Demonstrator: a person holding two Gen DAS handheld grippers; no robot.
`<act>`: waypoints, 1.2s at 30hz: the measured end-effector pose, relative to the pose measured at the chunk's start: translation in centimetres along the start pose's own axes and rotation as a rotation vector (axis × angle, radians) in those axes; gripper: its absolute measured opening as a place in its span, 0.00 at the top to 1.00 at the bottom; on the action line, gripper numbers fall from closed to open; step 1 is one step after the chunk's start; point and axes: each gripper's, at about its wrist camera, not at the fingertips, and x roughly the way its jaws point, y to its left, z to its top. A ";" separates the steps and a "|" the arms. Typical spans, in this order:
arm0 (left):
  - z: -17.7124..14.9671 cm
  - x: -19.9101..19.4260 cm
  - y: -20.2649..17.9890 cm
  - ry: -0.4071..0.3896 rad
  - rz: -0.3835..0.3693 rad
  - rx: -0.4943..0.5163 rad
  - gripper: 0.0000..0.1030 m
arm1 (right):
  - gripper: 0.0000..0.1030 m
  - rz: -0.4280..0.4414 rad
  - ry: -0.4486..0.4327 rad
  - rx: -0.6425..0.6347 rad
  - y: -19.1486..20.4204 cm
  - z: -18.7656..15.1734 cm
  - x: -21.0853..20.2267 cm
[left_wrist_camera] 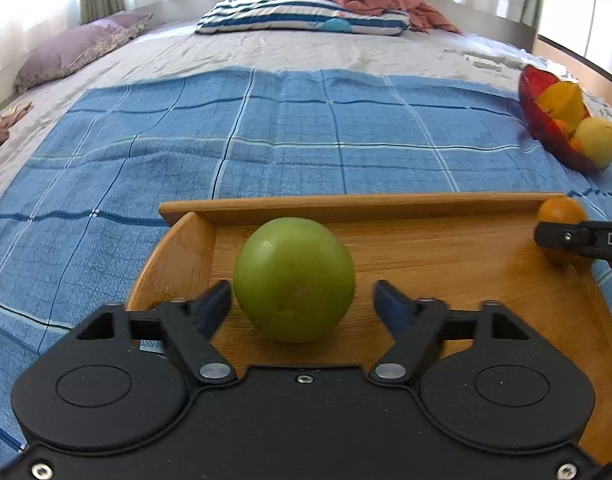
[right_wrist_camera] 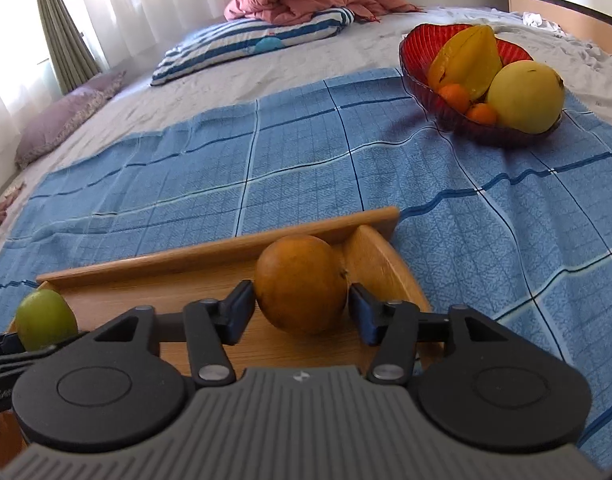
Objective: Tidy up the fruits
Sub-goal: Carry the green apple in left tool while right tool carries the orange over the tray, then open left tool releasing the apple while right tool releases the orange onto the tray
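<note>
While both fruits sit on the wooden tray, left claw is released, pads clear of the green apple mid-frame. Right claw is released too, bracketing the orange. Red bowl of fruit sits upper right, on the blue cloth.

Both point down at a slant: left hand-held gripper spread wide, right hand-held gripper parted less, pads apparently touching nothing.

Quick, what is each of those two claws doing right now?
Left gripper: open, green fruit between its fingers, not gripped.
Right gripper: open or barely touching, around the orange fruit.
</note>
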 end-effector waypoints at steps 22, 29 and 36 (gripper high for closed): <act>-3.3 -8.0 0.0 -0.105 -0.060 0.024 0.00 | 0.00 0.056 -0.184 -0.169 1.5 -3.5 -8.0; -5.8 -11.2 -0.2 -0.152 -0.085 0.036 0.00 | 0.00 0.078 -0.245 -0.190 1.8 -5.7 -11.1; -8.8 -13.6 0.1 -0.172 -0.116 0.016 0.00 | 0.00 0.071 -0.299 -0.207 2.0 -8.5 -13.2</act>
